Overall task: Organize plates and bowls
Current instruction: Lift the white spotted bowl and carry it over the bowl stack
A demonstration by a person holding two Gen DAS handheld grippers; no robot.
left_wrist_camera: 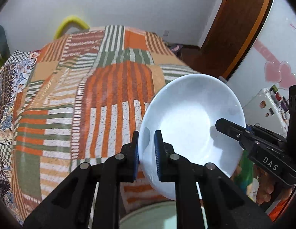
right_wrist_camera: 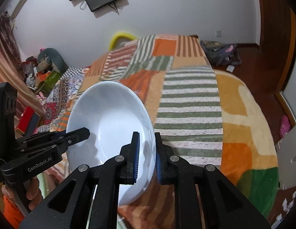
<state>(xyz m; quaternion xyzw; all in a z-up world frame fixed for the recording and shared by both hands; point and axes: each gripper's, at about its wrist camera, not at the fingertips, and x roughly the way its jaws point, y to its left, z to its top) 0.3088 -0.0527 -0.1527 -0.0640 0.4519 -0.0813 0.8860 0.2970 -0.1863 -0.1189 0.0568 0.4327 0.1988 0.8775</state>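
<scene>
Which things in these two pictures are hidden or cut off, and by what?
- Pale round object, left wrist view: mostly hidden behind the left claw, cut by the bottom edge; plate or not is unclear.
- Bowl underside: turned away in both views.
- Right claw hides the bowl's near rim.

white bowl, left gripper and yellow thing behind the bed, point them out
white bowl [left_wrist_camera: 190, 122], left wrist view, inner bottom
left gripper [left_wrist_camera: 146, 152], left wrist view, midway between its fingers at the bowl's rim
yellow thing [right_wrist_camera: 121, 36], right wrist view, curved top
</scene>
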